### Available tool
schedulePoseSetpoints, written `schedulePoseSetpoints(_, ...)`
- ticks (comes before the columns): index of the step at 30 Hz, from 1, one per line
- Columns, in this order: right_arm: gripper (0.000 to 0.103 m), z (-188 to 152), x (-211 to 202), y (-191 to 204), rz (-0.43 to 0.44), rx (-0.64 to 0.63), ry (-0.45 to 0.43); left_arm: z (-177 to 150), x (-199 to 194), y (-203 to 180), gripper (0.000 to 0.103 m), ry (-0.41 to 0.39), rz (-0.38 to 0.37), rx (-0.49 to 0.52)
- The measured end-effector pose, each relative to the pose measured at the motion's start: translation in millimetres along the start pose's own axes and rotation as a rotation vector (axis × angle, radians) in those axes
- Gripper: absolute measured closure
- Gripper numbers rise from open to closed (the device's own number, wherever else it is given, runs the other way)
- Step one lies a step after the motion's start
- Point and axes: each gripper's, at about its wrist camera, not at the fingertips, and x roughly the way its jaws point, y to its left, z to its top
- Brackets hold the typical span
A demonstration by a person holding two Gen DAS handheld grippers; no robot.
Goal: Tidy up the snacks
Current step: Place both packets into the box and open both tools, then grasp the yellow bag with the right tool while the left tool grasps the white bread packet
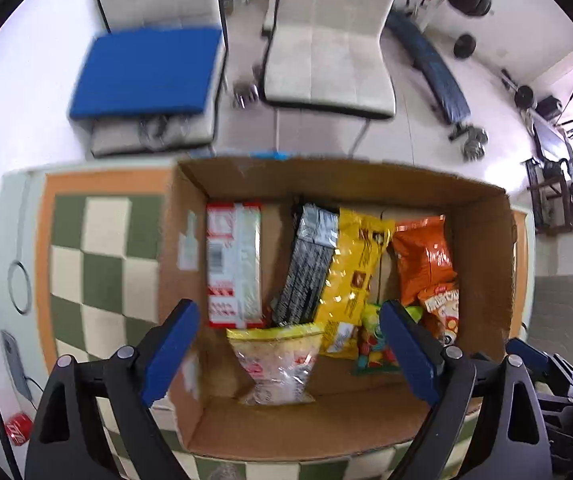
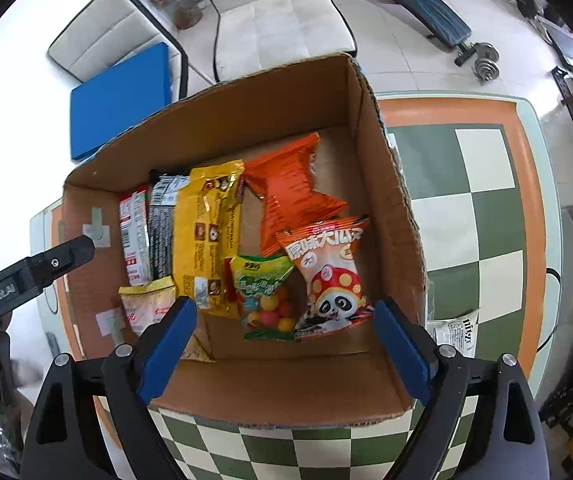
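Seven snack packs in cardboard box

Bright daylight; left view motion-blurred; fisheye bends edges; floor overexposed.

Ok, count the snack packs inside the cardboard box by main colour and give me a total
Orange: 2, the plain orange bag and the panda bag
Yellow: 2, the long yellow pack and the clear yellow-topped bag
Red and white: 1, the boxy pack
Black: 1, the black pack
Green: 1, the candy-ball bag
Total: 7
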Motion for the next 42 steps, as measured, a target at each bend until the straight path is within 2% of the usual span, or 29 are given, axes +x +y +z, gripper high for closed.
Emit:
schedulePoseSetpoints(5, 0.010, -17, -16, 8, 0.031, -0.032, -0.032, -20, -30, -2, 0.010, -0.105, 0.032, 0.026)
schedulePoseSetpoints(12, 0.007, -58, -36, 15, 0.095, -0.089, -0.073, -75, -57, 5, 0.010, -0.159, 0.042, 0.007)
schedulePoseSetpoints(15, 0.007, -82, -37, 12, 0.099, -0.107, -0.077, -111, -57, 8, 0.010, -0.160, 0.055, -0.024)
schedulePoseSetpoints(18, 0.007, -109, -28, 0, 0.107, -0.099, -0.066, -152, -45, 11, 0.010, -0.142, 0.103, -0.060)
schedulePoseSetpoints(23, 0.007, -145, 10, -31, 0.084, -0.040, -0.011, -198, -2, 24, 0.010, -0.047, 0.144, -0.140)
schedulePoseSetpoints(28, 0.007, -156, 55, -52, 0.059, 0.019, 0.038, -219, 42, 61, 0.010, 0.076, 0.134, -0.277)
schedulePoseSetpoints(33, 0.008, -158, 91, -55, 0.038, 0.060, 0.053, -227, 59, 107, 0.011, 0.133, 0.067, -0.468)
schedulePoseSetpoints(35, 0.013, -159, 100, -56, 0.042, 0.091, 0.057, -227, 62, 127, 0.011, 0.147, 0.039, -0.554)
schedulePoseSetpoints(37, 0.040, -160, 107, -58, 0.046, 0.125, 0.062, -226, 65, 147, 0.011, 0.159, -0.012, -0.652)
schedulePoseSetpoints(40, 0.043, -164, 110, -57, 0.028, 0.166, 0.049, -223, 67, 172, 0.011, 0.165, -0.062, -0.776)
schedulePoseSetpoints(42, 0.044, -167, 106, -52, 0.048, 0.180, 0.041, -220, 69, 185, 0.011, 0.172, -0.086, -0.834)
